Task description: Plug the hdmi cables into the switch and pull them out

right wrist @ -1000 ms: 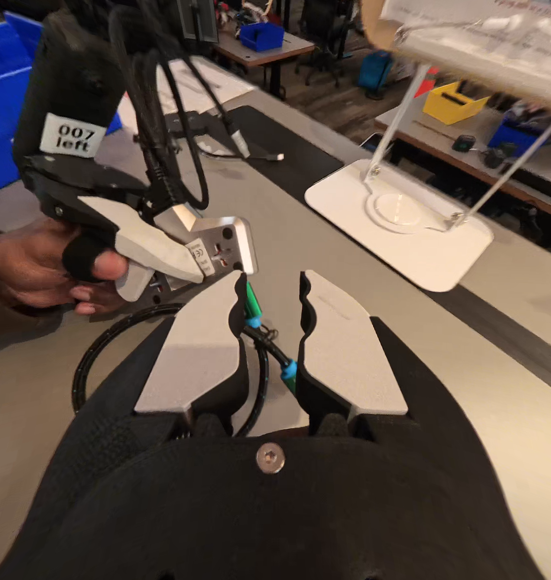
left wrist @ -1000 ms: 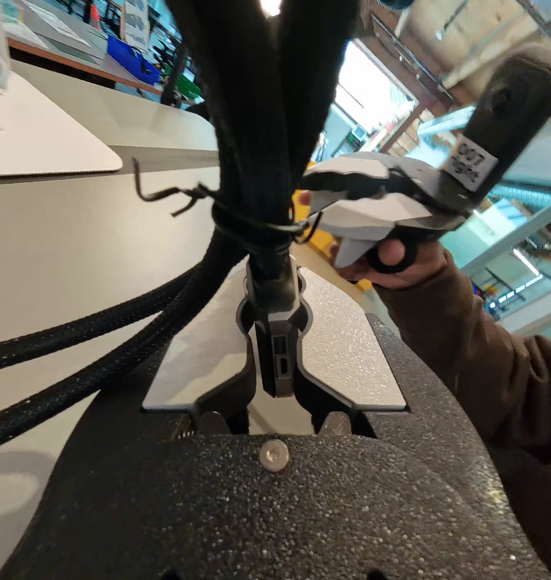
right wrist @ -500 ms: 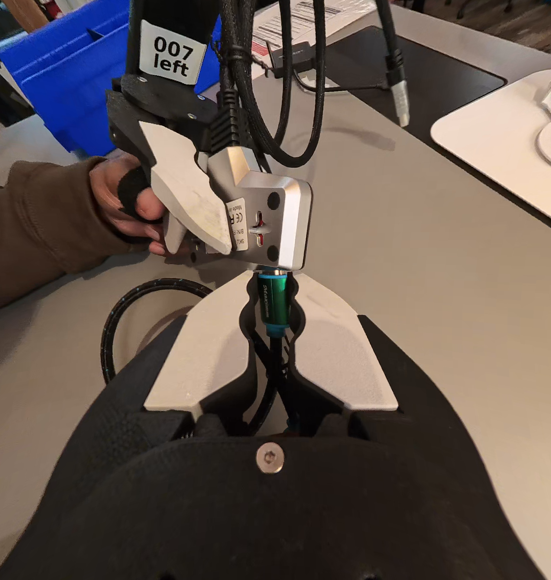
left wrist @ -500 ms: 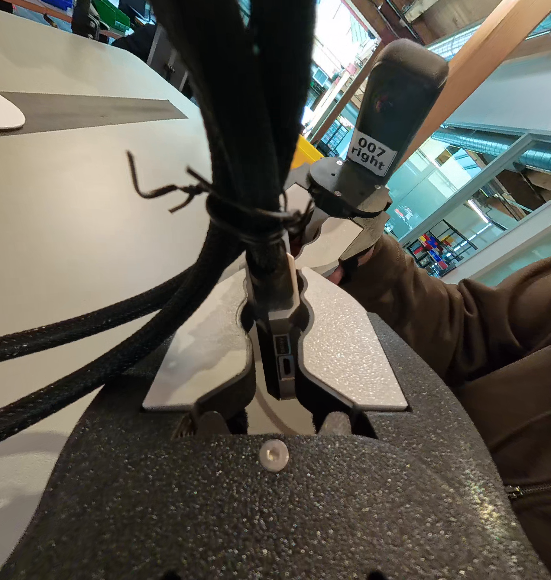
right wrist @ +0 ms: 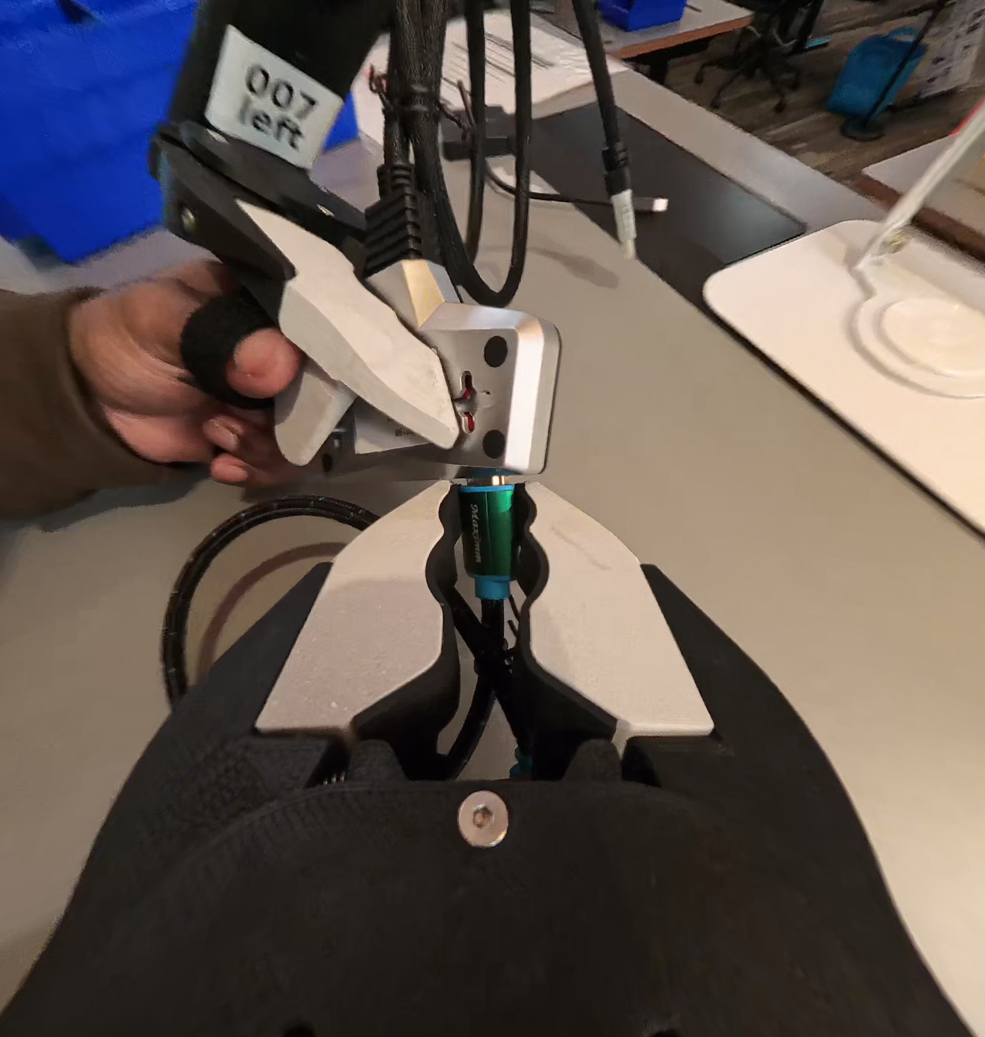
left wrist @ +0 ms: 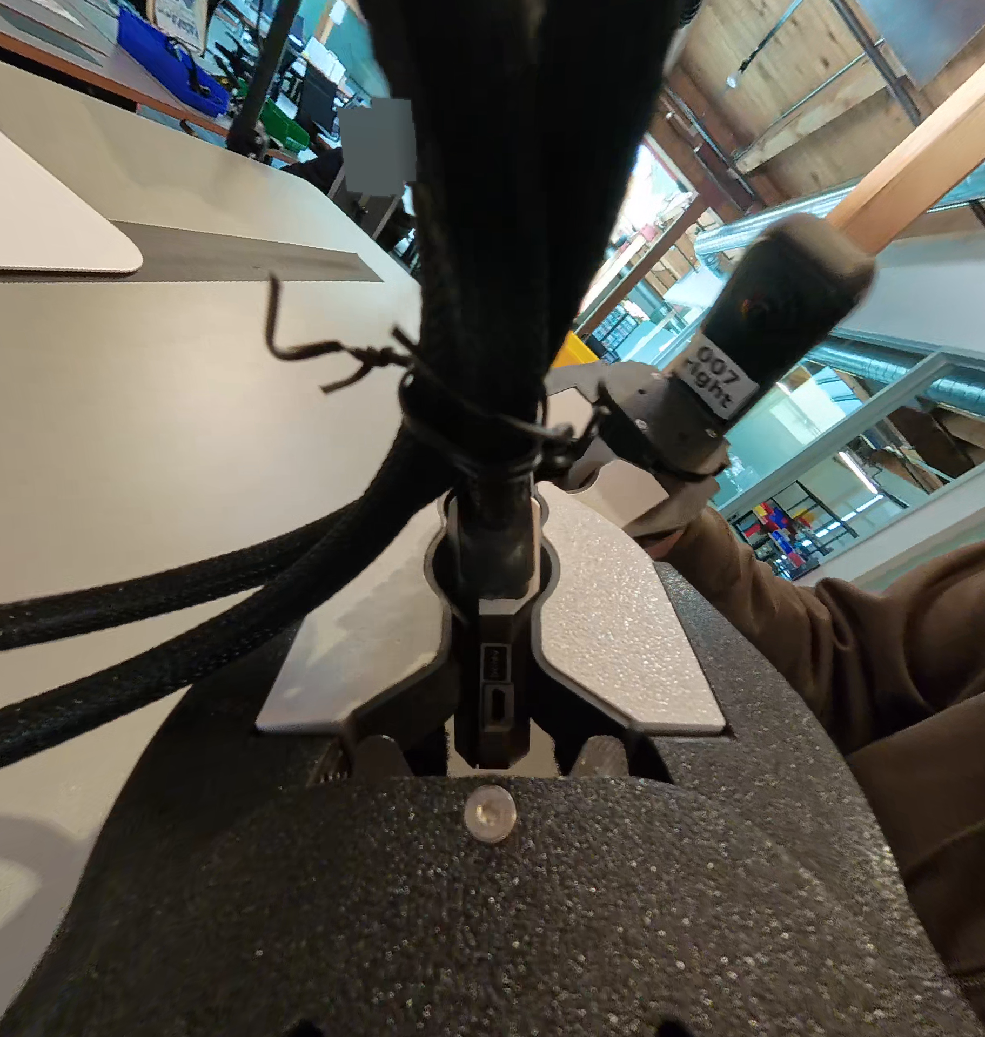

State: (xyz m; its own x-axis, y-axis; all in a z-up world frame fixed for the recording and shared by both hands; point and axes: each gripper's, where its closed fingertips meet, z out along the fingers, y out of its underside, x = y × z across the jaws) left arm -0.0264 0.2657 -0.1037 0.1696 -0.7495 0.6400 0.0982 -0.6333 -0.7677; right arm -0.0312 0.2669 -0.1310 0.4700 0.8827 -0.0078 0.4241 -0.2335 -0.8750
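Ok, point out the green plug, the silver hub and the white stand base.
green plug (right wrist: 487,533), right wrist view, green barrel.
silver hub (right wrist: 526,393), right wrist view, end face.
white stand base (right wrist: 815,336), right wrist view, flat plate.

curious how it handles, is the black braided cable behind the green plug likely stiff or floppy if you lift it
Probably floppy: the braided cable lies in a loose loop on the table and bends sharply behind the green plug. The plug itself looks rigid and metallic, clamped in the right gripper. The trailing cable would likely sag and drag.
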